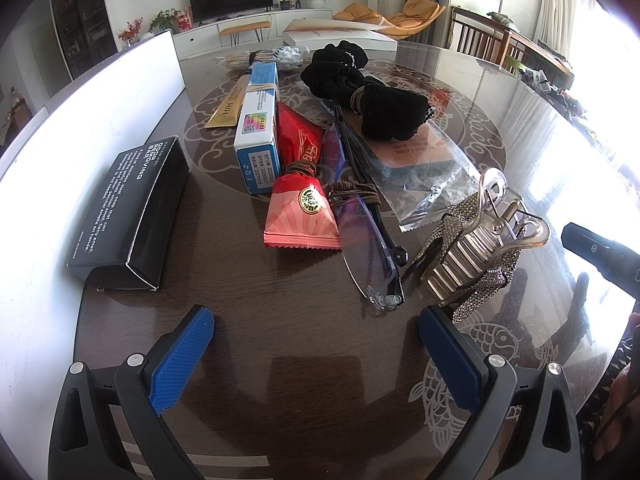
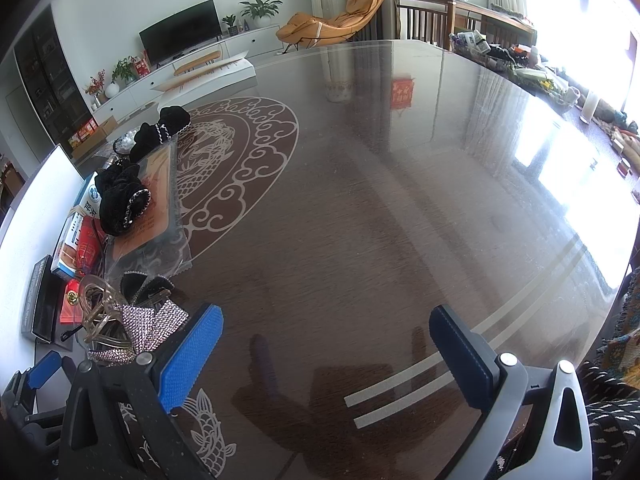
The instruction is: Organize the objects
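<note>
A heap of small items lies on the dark glass-topped table point(image 1: 304, 320). In the left wrist view I see a black box point(image 1: 132, 212), a blue and white box point(image 1: 258, 128), a red packet point(image 1: 302, 184), rimless glasses point(image 1: 368, 248), a rhinestone hair claw point(image 1: 476, 248), black velvet scrunchies point(image 1: 384, 108) and a clear bag point(image 1: 424, 168). My left gripper point(image 1: 316, 352) hangs open just before the glasses and claw, holding nothing. In the right wrist view the right gripper point(image 2: 326, 350) stands open over bare table, with the hair claw point(image 2: 128, 320) beside its left finger.
A white box wall point(image 1: 100, 128) borders the pile on the left. A flat white carton point(image 1: 340, 36) lies at the table's far end. Clutter point(image 2: 532, 76) lines the far right rim. The right half of the table point(image 2: 400, 200) is bare glass. A patterned sleeve point(image 2: 608, 420) shows at lower right.
</note>
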